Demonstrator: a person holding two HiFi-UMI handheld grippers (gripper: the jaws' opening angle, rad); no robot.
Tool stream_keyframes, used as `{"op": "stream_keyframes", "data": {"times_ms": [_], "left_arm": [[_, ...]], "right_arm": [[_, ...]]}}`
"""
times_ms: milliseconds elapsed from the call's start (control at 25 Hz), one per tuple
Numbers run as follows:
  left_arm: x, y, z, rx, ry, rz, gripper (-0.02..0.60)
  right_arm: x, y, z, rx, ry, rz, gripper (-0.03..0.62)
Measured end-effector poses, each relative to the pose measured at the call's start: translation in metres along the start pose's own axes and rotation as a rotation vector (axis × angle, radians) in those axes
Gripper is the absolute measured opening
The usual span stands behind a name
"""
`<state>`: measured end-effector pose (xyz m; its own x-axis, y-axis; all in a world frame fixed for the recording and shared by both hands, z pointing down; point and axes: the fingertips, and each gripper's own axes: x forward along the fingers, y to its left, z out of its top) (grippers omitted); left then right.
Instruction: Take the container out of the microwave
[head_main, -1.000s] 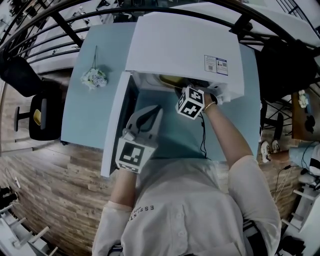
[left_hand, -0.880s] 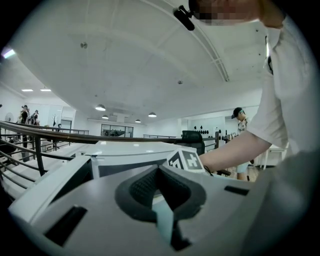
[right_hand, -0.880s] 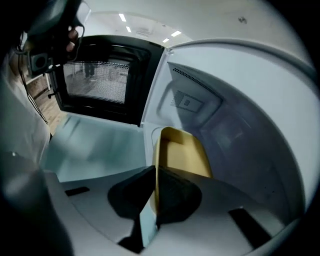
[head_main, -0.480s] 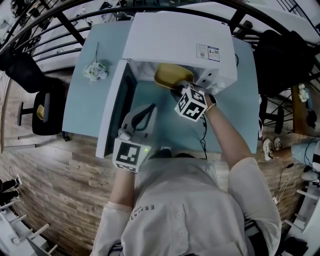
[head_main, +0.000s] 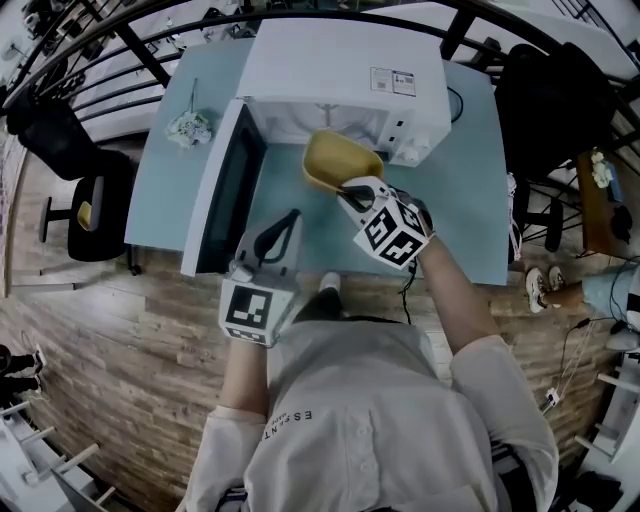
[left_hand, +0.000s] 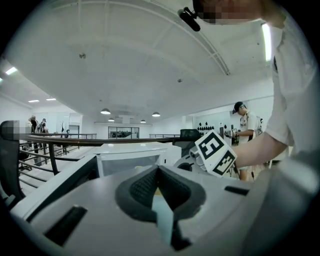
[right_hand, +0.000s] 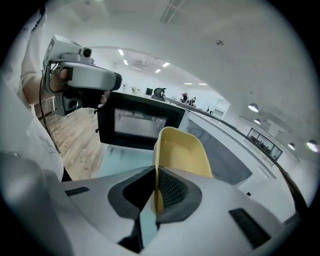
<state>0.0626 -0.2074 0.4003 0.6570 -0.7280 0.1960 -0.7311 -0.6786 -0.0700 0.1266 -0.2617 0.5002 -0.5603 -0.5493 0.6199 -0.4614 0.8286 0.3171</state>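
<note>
- Above the pale blue table (head_main: 470, 200), just in front of the white microwave (head_main: 340, 75), I hold the yellow plastic container (head_main: 340, 160) clear of the cavity, off the tabletop.
- It hangs between the swung-open black-windowed door (head_main: 225, 195) and the microwave's control-panel side.
- Container mouth faces up to the head camera and I can see its bare inside.
- Its long axis runs away from my right gripper (head_main: 350, 190) towards the microwave opening, and the near end is the gripped one.
- Right gripper: fingers narrow, clamped on the container's near wall, one pad inside and one outside.
- Left gripper (head_main: 285, 222): fingertips meet with nothing between them. It hovers over the table edge beside the door, well apart from the container.
- Only the right gripper view shows the pinch itself: the thin yellow wall stands upright between the ribbed pads (right_hand: 172, 187). It also shows the door window face-on.
- Only the head view shows the whole layout: a white flower bunch (head_main: 188, 127) on the table's far left corner, a black chair (head_main: 70, 180) and the wood floor (head_main: 130, 330).
- Left gripper view shows the right gripper's marker cube (left_hand: 216, 152) from the side and the microwave top beyond the closed tips. I can't make out the container there.
</note>
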Motion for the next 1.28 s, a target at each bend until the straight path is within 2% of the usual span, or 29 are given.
{"op": "stream_keyframes", "data": {"times_ms": [160, 480, 640, 880, 1120, 1280], "left_arm": [[-0.015, -0.012, 0.002, 0.015, -0.004, 0.011, -0.006], [-0.044, -0.027, 0.003, 0.014, -0.03, 0.048, -0.006], [-0.052, -0.035, 0.007, 0.026, -0.037, 0.048, -0.006], [-0.06, -0.049, 0.019, 0.049, -0.069, 0.044, -0.006], [-0.058, -0.058, 0.023, 0.065, -0.074, 0.04, -0.006], [-0.055, -0.062, 0.023, 0.071, -0.073, 0.038, -0.006]], "right_arm": [[-0.032, 0.015, 0.0, 0.025, -0.045, -0.053, 0.034], [-0.104, 0.027, 0.022, 0.2, -0.263, -0.178, 0.032], [-0.133, 0.031, 0.027, 0.248, -0.339, -0.219, 0.034], [-0.17, 0.041, 0.03, 0.289, -0.44, -0.278, 0.032], [-0.203, 0.038, 0.031, 0.326, -0.536, -0.389, 0.032], [-0.215, 0.033, 0.027, 0.341, -0.566, -0.436, 0.031]]}}
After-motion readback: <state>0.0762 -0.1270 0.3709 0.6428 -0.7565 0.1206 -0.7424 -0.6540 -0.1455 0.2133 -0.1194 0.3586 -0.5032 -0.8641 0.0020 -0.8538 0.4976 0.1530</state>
